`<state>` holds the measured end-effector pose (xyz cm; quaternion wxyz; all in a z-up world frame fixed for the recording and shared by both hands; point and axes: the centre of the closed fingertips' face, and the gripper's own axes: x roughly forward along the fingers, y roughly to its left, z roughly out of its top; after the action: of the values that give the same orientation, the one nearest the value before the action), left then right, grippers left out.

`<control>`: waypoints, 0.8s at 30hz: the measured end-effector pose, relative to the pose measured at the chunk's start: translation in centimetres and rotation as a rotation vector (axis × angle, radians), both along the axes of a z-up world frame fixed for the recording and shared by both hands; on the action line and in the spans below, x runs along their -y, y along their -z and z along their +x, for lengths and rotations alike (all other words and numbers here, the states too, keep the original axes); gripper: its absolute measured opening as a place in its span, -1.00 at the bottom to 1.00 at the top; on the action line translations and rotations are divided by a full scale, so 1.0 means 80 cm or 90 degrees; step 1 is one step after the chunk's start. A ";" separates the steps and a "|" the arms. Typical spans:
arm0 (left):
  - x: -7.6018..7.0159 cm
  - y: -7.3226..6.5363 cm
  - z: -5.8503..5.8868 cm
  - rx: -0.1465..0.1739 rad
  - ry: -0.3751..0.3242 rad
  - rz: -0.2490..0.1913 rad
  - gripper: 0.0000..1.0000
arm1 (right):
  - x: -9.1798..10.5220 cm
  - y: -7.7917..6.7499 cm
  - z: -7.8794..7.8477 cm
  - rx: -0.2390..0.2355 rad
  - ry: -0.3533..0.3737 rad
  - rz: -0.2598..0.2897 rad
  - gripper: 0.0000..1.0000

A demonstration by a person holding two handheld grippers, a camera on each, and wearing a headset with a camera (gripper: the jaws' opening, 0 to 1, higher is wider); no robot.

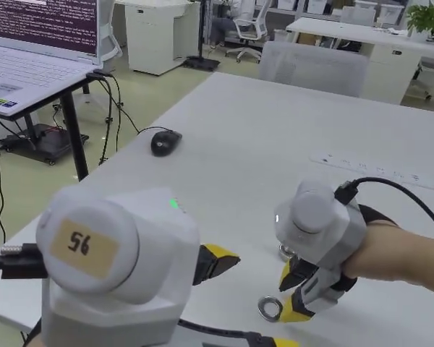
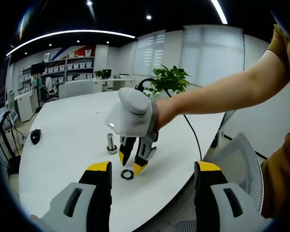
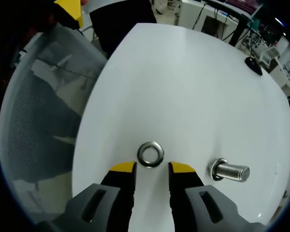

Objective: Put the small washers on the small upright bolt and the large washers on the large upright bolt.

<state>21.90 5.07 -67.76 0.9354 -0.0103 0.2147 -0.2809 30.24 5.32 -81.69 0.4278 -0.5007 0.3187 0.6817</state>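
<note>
A steel washer (image 3: 151,153) lies flat on the white table (image 1: 275,144), just ahead of the tips of my right gripper (image 3: 152,167). That gripper is open by a narrow gap with nothing between its jaws. An upright bolt (image 3: 229,171) stands a short way to one side of the washer. In the head view the right gripper (image 1: 291,295) points down beside the washer (image 1: 270,309), and the bolt (image 1: 286,251) is partly hidden behind it. My left gripper (image 2: 153,166) is wide open, held back from the washer (image 2: 127,174) and the bolt (image 2: 111,142).
A black mouse (image 1: 165,142) lies farther back on the table. A laptop (image 1: 29,50) sits on a stand to the far left. A grey mesh chair (image 3: 38,111) stands at the near table edge, and another chair (image 1: 311,65) at the far side.
</note>
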 end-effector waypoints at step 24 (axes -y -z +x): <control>-0.009 -0.002 0.007 0.006 -0.016 -0.010 0.37 | -0.005 0.008 -0.009 0.014 -0.040 -0.018 -0.38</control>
<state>22.49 5.81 -67.62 0.9396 -0.0188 0.2082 -0.2709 29.48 5.74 -82.36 0.4026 -0.5241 0.3073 0.6847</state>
